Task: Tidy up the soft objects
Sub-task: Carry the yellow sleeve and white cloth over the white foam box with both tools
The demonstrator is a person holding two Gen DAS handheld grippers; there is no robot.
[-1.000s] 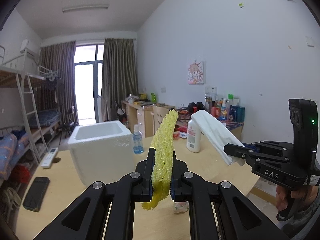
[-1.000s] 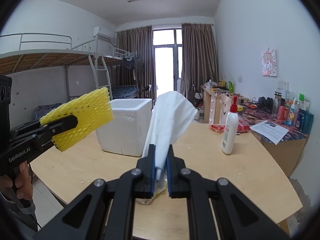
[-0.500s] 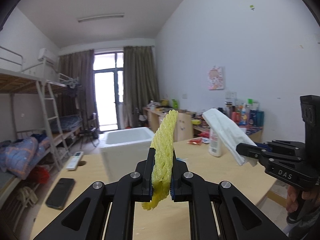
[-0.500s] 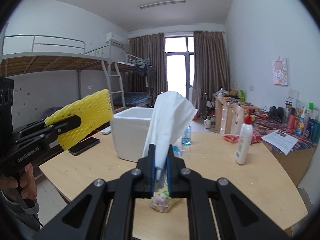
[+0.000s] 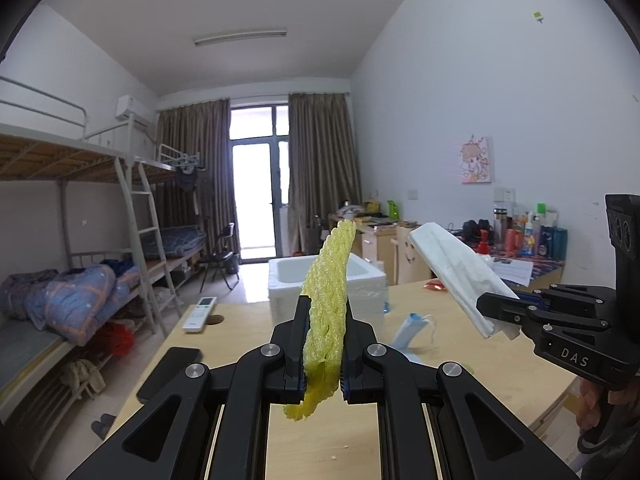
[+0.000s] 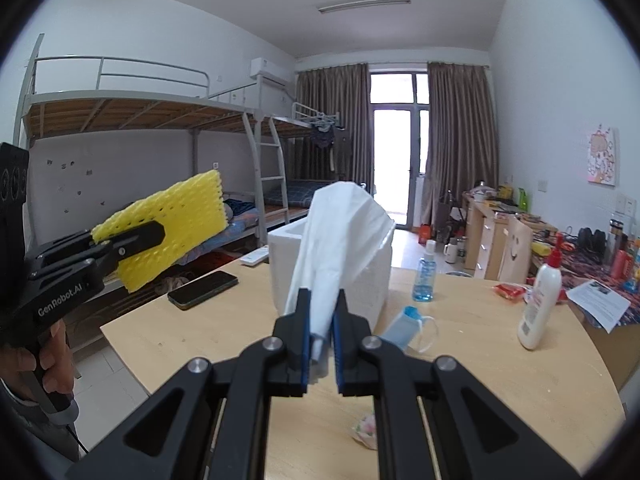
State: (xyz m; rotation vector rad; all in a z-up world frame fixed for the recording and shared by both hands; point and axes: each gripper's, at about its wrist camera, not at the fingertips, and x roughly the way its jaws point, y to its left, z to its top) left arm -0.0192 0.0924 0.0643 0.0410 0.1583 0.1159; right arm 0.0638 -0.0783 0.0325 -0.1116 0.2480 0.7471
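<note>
My left gripper (image 5: 324, 344) is shut on a yellow foam net (image 5: 326, 300) and holds it upright above the wooden table (image 5: 248, 336); the net also shows in the right wrist view (image 6: 176, 228). My right gripper (image 6: 320, 336) is shut on a white tissue (image 6: 340, 236), also seen in the left wrist view (image 5: 456, 272). A white foam box (image 6: 372, 280), open at the top, stands on the table beyond both grippers. A blue face mask (image 6: 404, 324) lies beside the box.
A black phone (image 6: 202, 289) and a white remote (image 5: 200, 314) lie at the table's left. A blue sanitiser bottle (image 6: 426, 276), a white lotion bottle (image 6: 538, 304) and a small crumpled wrapper (image 6: 366, 430) are also on the table. Bunk beds stand left, cluttered desks right.
Both grippers have drawn back and risen with their loads, and both views have swung left. The box now sits farther off and the face mask has come into view.
</note>
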